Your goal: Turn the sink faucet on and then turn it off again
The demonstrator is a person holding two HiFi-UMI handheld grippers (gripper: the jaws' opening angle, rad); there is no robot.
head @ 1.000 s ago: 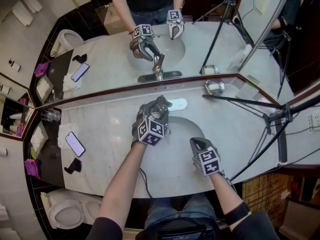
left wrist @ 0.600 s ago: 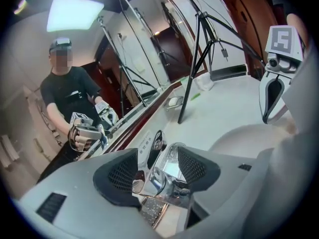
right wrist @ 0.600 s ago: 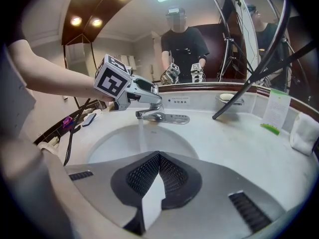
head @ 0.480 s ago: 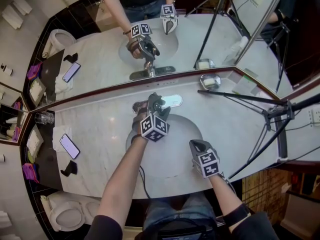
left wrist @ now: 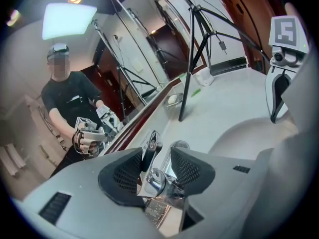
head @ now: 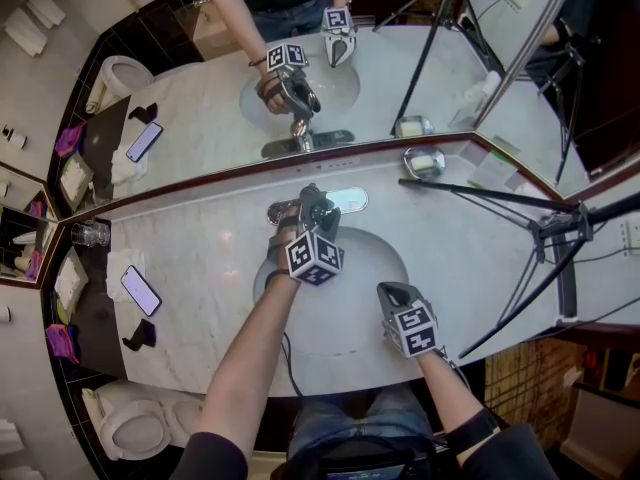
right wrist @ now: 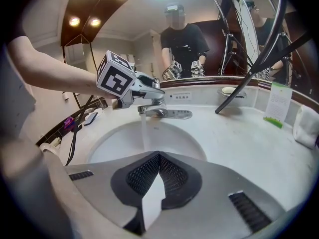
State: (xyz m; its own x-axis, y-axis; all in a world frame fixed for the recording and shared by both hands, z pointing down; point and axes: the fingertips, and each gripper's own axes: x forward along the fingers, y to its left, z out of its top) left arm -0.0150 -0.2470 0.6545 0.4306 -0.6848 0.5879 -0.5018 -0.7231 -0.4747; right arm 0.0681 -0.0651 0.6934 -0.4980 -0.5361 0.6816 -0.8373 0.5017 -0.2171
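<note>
Head view: left gripper reached out across sink basin, tips right at faucet, placed there to work its control. Back and to its right, right gripper low over the basin's near rim, well apart from the faucet, likely idle and out of the way.

Left gripper view: jaws at a middling gap, just closed in, with faucet lever standing upright between them. Left pad flat against the lever's blade, right pad hard up to the chrome hub below it. Judged a grip for swinging the lever.

Right gripper view: jaws pressed together, nothing between the pads. Ahead of the tips and higher, spout with a stream of water falling into the basin, so turning on judged done and shutting off yet to do. Calls for a steady swing of the lever back to off, without slipping on smooth chrome.
</note>
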